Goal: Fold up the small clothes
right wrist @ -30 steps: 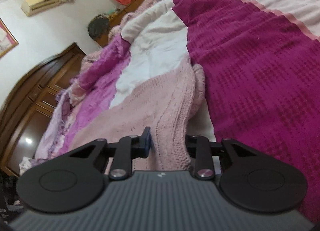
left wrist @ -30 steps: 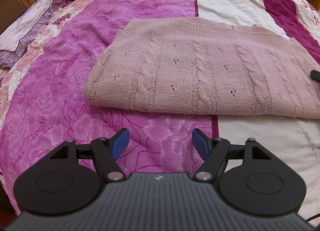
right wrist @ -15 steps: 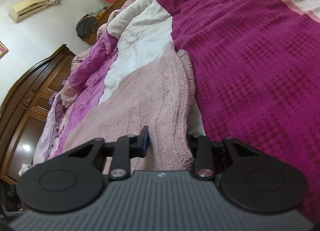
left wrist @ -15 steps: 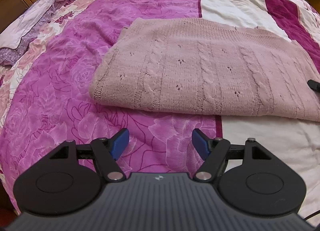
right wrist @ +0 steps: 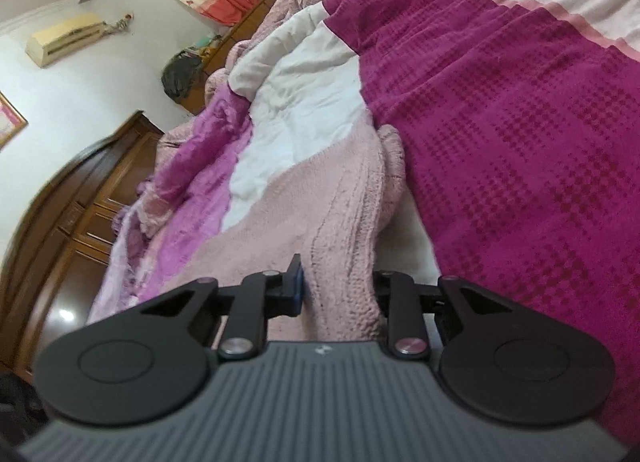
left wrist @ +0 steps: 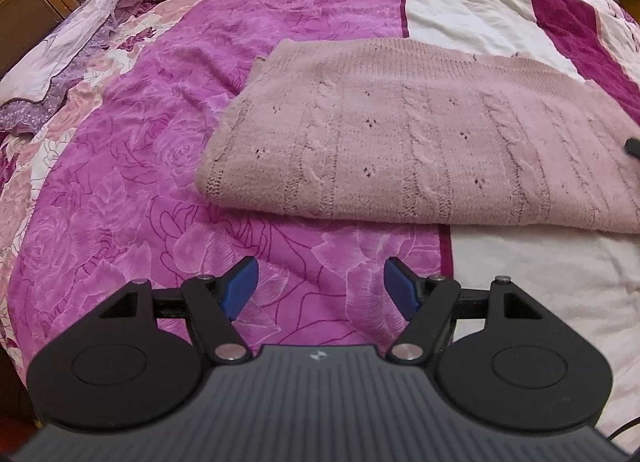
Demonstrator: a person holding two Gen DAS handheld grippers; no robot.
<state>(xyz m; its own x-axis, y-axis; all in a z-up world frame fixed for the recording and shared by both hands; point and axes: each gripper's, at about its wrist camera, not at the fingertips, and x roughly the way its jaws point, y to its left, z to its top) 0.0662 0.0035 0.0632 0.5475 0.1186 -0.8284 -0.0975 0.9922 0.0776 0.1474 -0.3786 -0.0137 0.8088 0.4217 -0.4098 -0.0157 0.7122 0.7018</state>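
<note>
Knit pink sweater [left wrist: 420, 133] lies folded on the bed [left wrist: 132, 165], ahead of the spread, empty left gripper [left wrist: 320, 288]; right gripper [right wrist: 338, 286] clamps its edge, soft, floppy, grab hems

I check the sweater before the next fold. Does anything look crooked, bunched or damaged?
Mostly tidy. The pink knit sweater lies flat on the bedspread, with no damage visible. Only its far right end is bunched into a rumpled lump. The right gripper has that edge between its fingers; the left gripper is open and empty.
</note>
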